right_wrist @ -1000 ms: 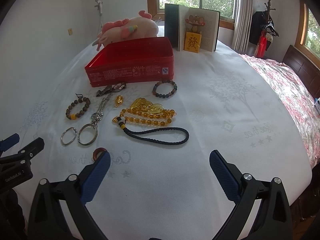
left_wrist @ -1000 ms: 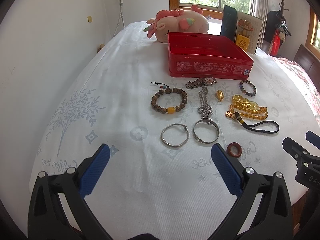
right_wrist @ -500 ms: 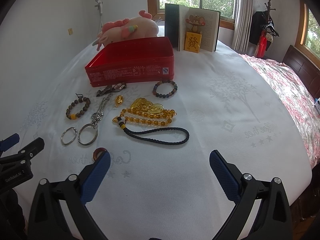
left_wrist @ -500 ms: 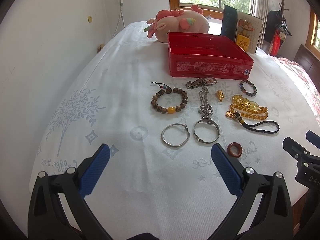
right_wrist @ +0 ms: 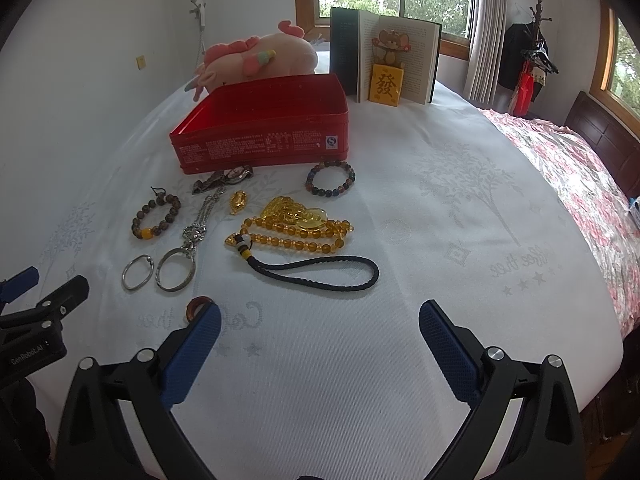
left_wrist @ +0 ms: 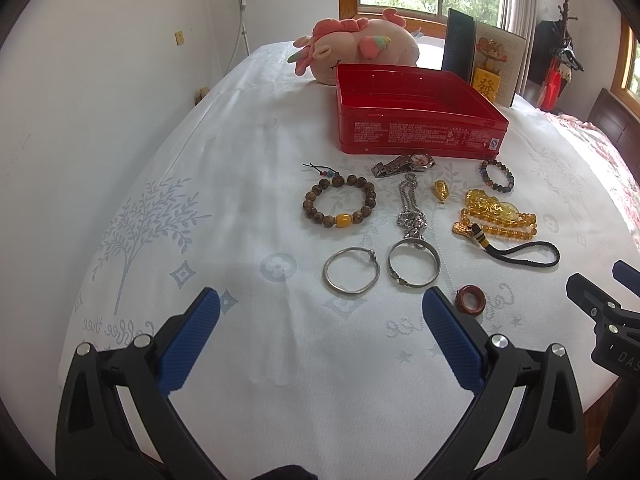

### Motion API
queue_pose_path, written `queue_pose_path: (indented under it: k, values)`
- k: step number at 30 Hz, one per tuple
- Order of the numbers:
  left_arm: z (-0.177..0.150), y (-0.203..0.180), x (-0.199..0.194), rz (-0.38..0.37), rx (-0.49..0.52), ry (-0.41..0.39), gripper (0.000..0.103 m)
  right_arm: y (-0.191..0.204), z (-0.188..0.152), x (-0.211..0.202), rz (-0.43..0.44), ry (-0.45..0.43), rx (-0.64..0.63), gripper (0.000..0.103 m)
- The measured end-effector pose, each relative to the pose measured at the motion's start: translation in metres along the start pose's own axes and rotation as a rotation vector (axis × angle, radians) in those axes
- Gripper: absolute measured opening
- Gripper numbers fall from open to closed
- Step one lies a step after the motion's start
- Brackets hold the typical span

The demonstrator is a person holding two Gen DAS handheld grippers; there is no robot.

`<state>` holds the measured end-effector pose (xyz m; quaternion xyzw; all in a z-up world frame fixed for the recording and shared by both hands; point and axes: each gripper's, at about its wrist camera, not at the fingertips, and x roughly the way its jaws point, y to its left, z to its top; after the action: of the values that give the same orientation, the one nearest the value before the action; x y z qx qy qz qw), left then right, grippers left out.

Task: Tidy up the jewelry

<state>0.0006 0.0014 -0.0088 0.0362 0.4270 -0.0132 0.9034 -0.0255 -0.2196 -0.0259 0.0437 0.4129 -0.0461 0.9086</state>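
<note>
Jewelry lies on the white bedspread before an open red tin (left_wrist: 420,120) (right_wrist: 264,128). There is a brown bead bracelet (left_wrist: 340,206) (right_wrist: 156,216), two silver bangles (left_wrist: 352,270) (left_wrist: 414,266), a silver chain (left_wrist: 412,208), a watch (left_wrist: 404,164), a gold charm (left_wrist: 440,192), a dark bead bracelet (left_wrist: 497,176) (right_wrist: 330,179), amber beads with a black cord (left_wrist: 500,216) (right_wrist: 296,228) and a red-brown ring (left_wrist: 471,301) (right_wrist: 198,307). My left gripper (left_wrist: 320,336) is open and empty, short of the bangles. My right gripper (right_wrist: 320,344) is open and empty, short of the cord.
A pink plush toy (left_wrist: 356,50) and an open book with a yellow card (right_wrist: 386,60) stand behind the tin. A floral quilt (right_wrist: 580,184) covers the right side. The bed edge is just under both grippers.
</note>
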Motion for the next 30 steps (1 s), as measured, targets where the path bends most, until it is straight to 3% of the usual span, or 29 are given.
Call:
queue_pose_path:
  k: [30]
  values:
    - [0.0007, 0.0016, 0.0011, 0.004, 0.007, 0.009, 0.1, 0.0017, 0.0023, 0.003, 0.017, 0.008, 0.001, 0.099]
